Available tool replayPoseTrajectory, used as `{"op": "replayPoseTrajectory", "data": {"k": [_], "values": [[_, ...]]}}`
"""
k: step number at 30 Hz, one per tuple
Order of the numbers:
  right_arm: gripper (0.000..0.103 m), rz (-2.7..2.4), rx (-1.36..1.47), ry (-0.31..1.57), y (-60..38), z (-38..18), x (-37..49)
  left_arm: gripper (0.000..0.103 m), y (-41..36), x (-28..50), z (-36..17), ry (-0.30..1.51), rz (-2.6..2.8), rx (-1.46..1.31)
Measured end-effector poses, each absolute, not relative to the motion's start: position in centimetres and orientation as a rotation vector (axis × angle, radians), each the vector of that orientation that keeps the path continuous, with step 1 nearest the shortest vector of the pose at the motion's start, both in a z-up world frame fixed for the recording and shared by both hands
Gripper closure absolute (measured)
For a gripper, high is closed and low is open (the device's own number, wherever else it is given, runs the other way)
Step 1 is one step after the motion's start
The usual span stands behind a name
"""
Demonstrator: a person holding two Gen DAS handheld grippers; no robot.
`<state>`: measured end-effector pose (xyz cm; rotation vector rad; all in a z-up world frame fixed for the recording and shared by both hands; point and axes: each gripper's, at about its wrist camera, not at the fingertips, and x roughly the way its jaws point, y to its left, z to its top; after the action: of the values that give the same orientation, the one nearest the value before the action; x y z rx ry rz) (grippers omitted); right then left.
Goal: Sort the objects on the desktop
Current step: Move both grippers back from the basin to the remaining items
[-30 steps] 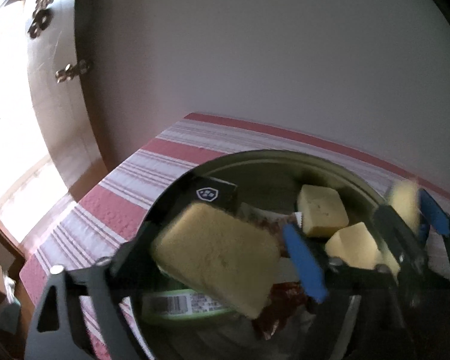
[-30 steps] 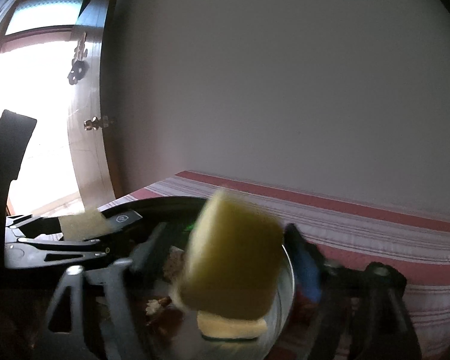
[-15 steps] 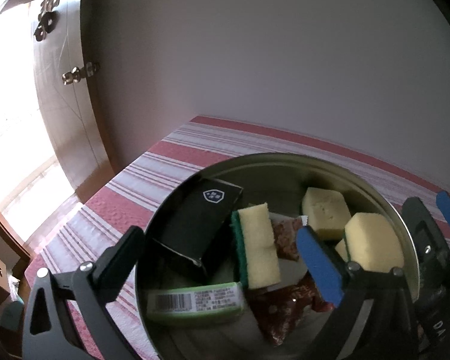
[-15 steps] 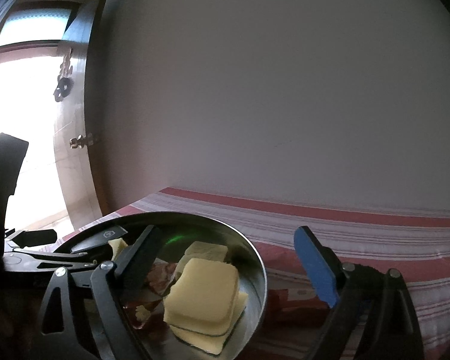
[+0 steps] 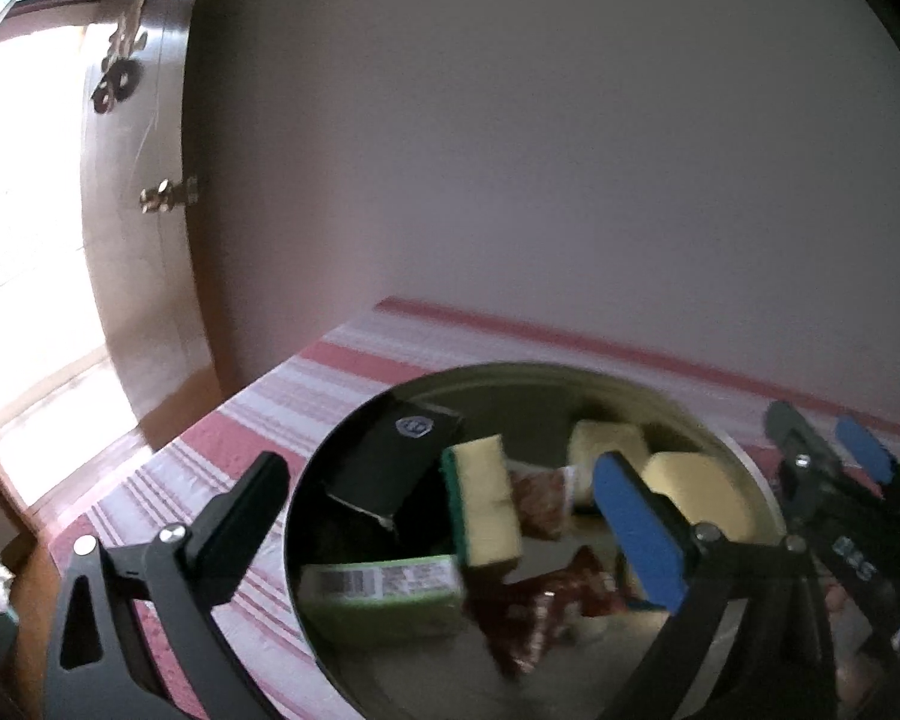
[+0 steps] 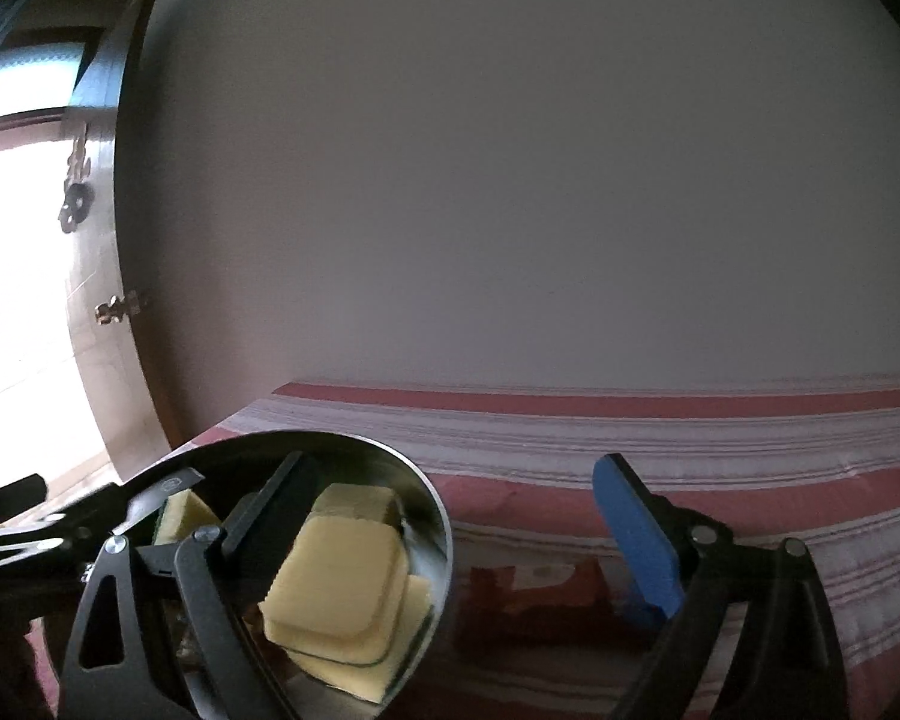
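Observation:
A round metal bowl (image 5: 510,368) on the striped cloth holds a black box (image 5: 390,468), a green-backed yellow sponge (image 5: 489,504), a green barcoded box (image 5: 384,594), red snack packets (image 5: 540,600) and plain yellow sponges (image 5: 696,492). My left gripper (image 5: 444,516) hangs open over the bowl's near side with nothing held. The right gripper (image 5: 828,462) shows beyond the bowl's right rim. In the right wrist view the right gripper (image 6: 459,528) straddles the bowl's rim (image 6: 444,546), its jaws opening and gripping nothing. Stacked yellow sponges (image 6: 336,576) lie inside.
The red-and-white striped tablecloth (image 6: 690,438) runs back to a plain wall. A brown wooden door (image 5: 132,276) stands open on the left, with bright light behind it. The table's left edge (image 5: 168,462) drops off near the door.
A second ago each gripper had a yellow sponge between its fingers. Both sponges now lie in the bowl, and both grippers have opened wider and drawn back.

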<state>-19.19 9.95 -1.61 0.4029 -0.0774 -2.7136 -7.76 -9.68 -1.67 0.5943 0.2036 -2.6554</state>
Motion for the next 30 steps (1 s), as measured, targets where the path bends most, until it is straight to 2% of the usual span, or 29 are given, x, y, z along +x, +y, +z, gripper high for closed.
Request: {"op": "replayPoseTrajectory", "data": {"k": [9, 13, 22, 30], "values": [[0.008, -2.813, 0.504, -0.192, 15.9, -1.6, -19.1, 0.0, -5.5, -6.5, -1.2, 0.167, -2.814, 0.543], [0.008, -2.882, 0.575, -0.174, 19.3, -1.7, -19.4, 0.0, -3.1, -6.3, -1.2, 0.136, -2.898, 0.528], [0.008, -2.838, 0.885, -0.131, 25.1, -3.4, -19.7, 0.0, 3.6, -5.6, -1.0, -0.158, -3.095, 0.504], [0.01, -2.68, 1.044, -0.074, 24.6, -4.5, -19.2, 0.0, 7.5, -5.3, -2.0, -0.322, -3.221, 0.603]]}}
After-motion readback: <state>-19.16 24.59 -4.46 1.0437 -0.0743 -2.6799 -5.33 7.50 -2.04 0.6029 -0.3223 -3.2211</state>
